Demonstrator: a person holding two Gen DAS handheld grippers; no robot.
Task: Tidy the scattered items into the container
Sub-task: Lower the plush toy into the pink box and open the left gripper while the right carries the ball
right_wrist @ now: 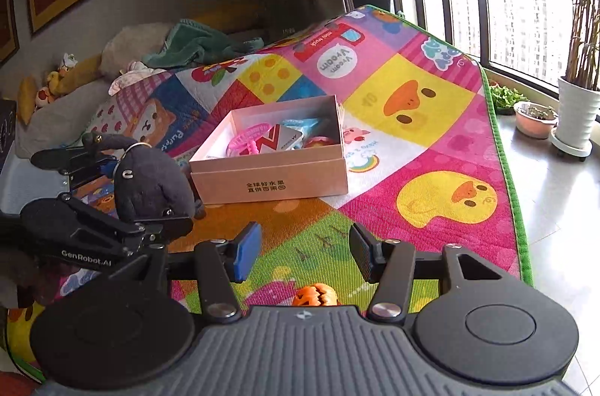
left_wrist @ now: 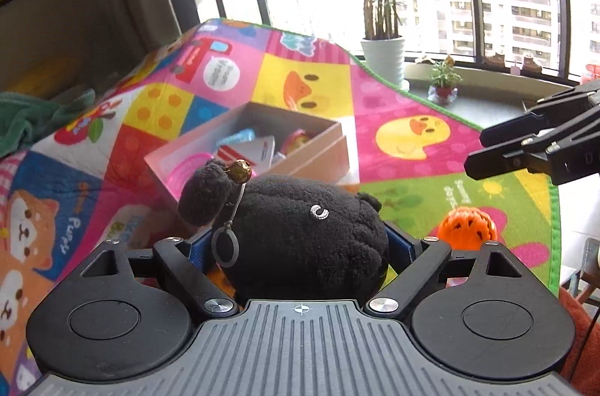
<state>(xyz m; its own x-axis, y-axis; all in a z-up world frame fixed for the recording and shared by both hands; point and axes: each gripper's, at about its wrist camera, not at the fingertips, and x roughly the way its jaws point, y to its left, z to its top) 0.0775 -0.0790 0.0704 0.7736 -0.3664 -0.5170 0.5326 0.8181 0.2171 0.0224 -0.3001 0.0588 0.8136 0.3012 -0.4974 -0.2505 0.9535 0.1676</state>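
A: Container (right_wrist: 270,180): an open pink cardboard box, resting on the play mat (right_wrist: 431,133) ahead of both tools, with several small items already inside.

B: And the load?

A: Black plush toy (left_wrist: 300,231), pinched between the jaws of the left gripper (left_wrist: 296,246), clear of the mat and just short of the box's near wall. Its ring and small bell hang loose on the left side.

B: Recommended procedure?

A: In my judgement: carry the plush over the near wall, centre it above the free space, then release. Watch that the dangling ring does not snag the rim.

B: The other tool?

A: Right gripper (right_wrist: 305,255): jaws spread, nothing between them. Orange pumpkin toy (right_wrist: 314,294) lies on the mat directly below. It reads as the next pickup; keep this tool clear of the left one's path.
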